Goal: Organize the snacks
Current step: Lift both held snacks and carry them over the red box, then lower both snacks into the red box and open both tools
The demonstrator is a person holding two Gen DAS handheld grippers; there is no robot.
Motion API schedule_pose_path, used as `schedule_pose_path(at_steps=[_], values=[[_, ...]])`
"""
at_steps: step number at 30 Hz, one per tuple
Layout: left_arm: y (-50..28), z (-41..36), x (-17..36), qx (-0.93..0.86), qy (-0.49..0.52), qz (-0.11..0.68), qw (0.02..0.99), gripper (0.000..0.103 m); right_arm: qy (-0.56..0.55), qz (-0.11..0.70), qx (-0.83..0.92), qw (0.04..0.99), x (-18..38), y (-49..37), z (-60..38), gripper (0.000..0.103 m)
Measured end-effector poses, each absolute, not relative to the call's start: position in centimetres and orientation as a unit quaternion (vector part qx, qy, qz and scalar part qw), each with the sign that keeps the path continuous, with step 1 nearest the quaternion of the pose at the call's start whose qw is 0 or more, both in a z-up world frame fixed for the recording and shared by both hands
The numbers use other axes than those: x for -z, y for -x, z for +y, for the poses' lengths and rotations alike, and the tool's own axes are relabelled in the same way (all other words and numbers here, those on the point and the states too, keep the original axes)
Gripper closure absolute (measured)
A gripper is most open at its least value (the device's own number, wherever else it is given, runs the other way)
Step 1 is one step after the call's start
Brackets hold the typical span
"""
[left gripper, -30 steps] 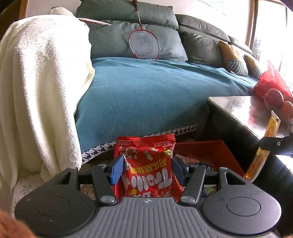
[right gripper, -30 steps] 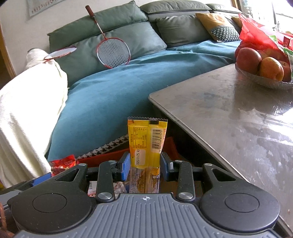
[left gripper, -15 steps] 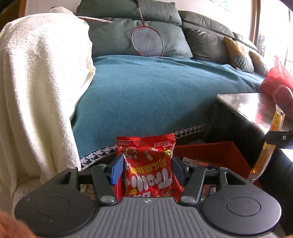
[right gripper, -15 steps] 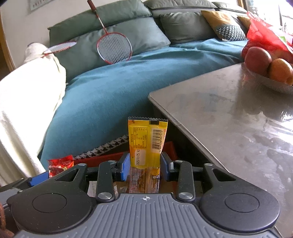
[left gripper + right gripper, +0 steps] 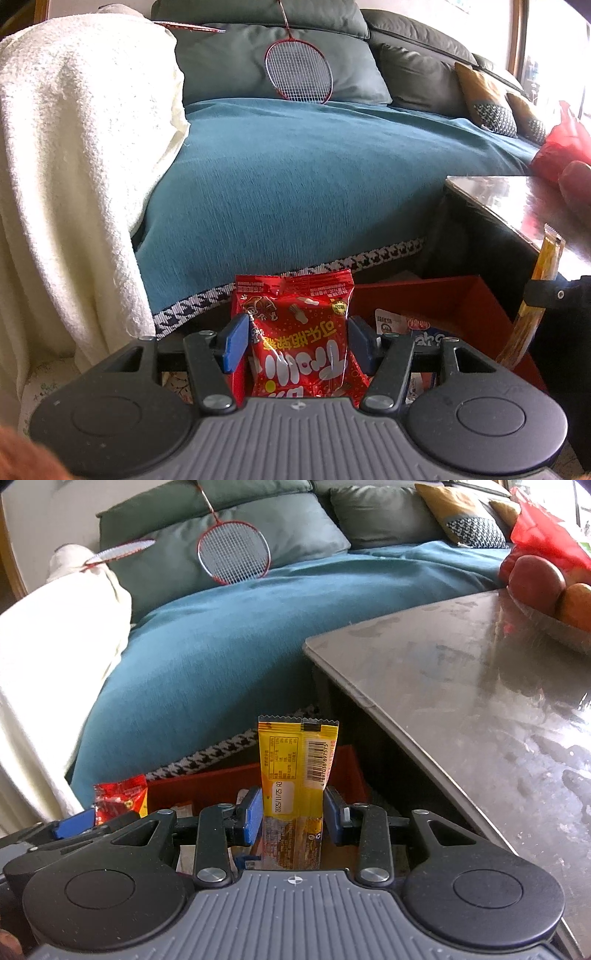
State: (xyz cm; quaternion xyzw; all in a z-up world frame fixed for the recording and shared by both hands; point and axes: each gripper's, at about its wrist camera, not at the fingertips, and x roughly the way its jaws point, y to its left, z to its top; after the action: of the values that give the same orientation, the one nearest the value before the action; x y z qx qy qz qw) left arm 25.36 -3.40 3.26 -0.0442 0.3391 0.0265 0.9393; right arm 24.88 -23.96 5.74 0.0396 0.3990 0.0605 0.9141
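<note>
sofa (image 5: 295, 177) behind; left tongs (image 5: 295, 338) grip red bag (image 5: 301, 339), right tongs (image 5: 293, 812) yellow bar (image 5: 295, 775); fruit (image 5: 535, 583) right view only.

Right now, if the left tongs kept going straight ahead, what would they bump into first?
Probably the red box of snacks just ahead and below the left tongs, which grip a red candy bag. Depth is hard to judge; the blue sofa cover lies beyond.

Your left wrist view looks forward and down along its fingers, close over the red box (image 5: 436, 299), facing the sofa (image 5: 295, 177); your right wrist view sits just beside it, nearer the table (image 5: 480, 686), facing the same way; both share the sofa, the racket (image 5: 233, 552), the box and the table edge.
</note>
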Motion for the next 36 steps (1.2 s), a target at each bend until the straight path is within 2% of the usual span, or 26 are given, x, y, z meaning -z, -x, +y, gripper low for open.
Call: schedule_pose_path(at_steps=[36], values=[[-27.5,-4.2,-0.8,-0.016,0.041,0.379,0.924,0.052,-0.010,0.474,-0.065,0.878,-0.6,-26.4,-22.1,0.060]])
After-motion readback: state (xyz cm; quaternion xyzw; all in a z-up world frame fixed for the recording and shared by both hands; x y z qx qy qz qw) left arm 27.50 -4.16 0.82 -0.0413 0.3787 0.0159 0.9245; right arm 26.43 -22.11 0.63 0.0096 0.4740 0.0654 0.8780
